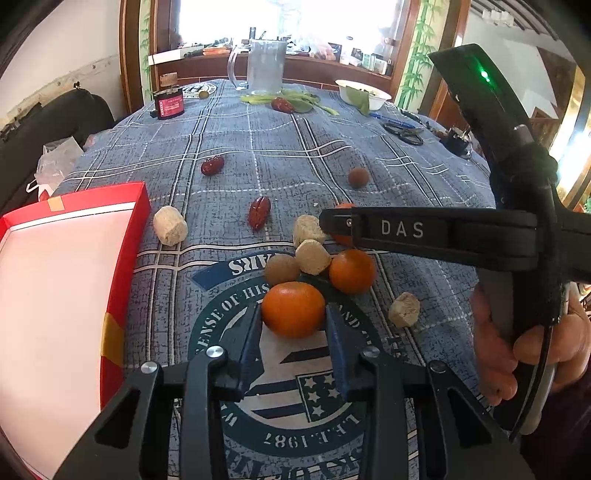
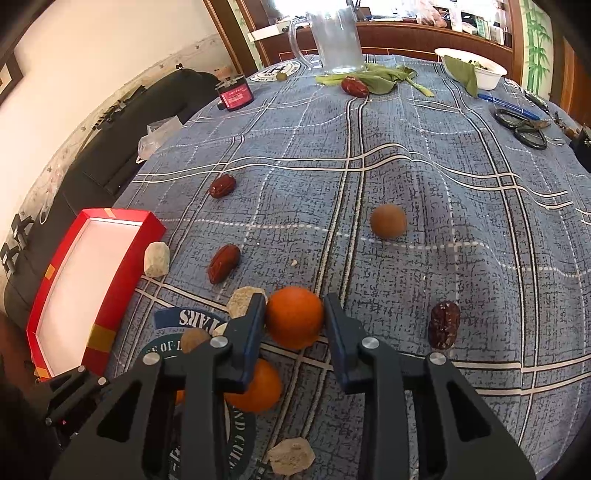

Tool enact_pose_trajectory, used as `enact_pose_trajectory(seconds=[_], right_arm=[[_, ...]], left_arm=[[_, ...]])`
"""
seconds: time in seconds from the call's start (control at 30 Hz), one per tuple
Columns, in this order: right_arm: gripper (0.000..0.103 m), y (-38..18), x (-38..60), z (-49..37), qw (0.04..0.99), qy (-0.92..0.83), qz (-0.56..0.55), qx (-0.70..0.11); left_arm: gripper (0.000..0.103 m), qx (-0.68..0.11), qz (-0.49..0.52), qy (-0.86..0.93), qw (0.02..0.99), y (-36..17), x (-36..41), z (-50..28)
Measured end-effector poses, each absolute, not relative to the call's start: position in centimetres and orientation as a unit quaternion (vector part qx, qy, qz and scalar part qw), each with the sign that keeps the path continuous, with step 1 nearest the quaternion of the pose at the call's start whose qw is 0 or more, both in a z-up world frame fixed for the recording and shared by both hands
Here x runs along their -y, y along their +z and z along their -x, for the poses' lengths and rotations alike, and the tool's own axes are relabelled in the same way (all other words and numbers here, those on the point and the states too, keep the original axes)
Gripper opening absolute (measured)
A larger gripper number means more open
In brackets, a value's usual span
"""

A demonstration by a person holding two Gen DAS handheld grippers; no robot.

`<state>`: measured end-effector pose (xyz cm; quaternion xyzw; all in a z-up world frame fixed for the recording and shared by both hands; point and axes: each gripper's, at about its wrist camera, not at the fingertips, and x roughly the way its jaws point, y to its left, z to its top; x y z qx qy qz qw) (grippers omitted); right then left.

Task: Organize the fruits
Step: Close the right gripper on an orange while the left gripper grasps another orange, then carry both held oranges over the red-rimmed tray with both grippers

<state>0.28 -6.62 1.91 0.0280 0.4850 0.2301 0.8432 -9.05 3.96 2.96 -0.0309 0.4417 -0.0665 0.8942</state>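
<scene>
The left gripper fingers grasp an orange right of the red box. The right gripper fingers grasp another orange, farther from that box.

Daylight from the blown-out window; sharp centre, strong fisheye curvature at edges.

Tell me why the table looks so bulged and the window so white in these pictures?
Left wrist view: the fisheye lens bends the plaid tablecloth into a dome, and daylight blows the window out to white. Right wrist view: same bulge; the red box looks skewed, corners go black, and the glass pitcher stays fairly sharp.
</scene>
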Motion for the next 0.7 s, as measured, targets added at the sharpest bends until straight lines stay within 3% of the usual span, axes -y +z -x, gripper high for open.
enact_pose_trajectory(seconds=[0.7], right_arm=[[0.034,4.5,7.9,1.3,0.882,0.239,-0.064,-0.400]], left_arm=[[0.034,-0.334,0.060,0.000,0.941,9.7,-10.0,13.2]])
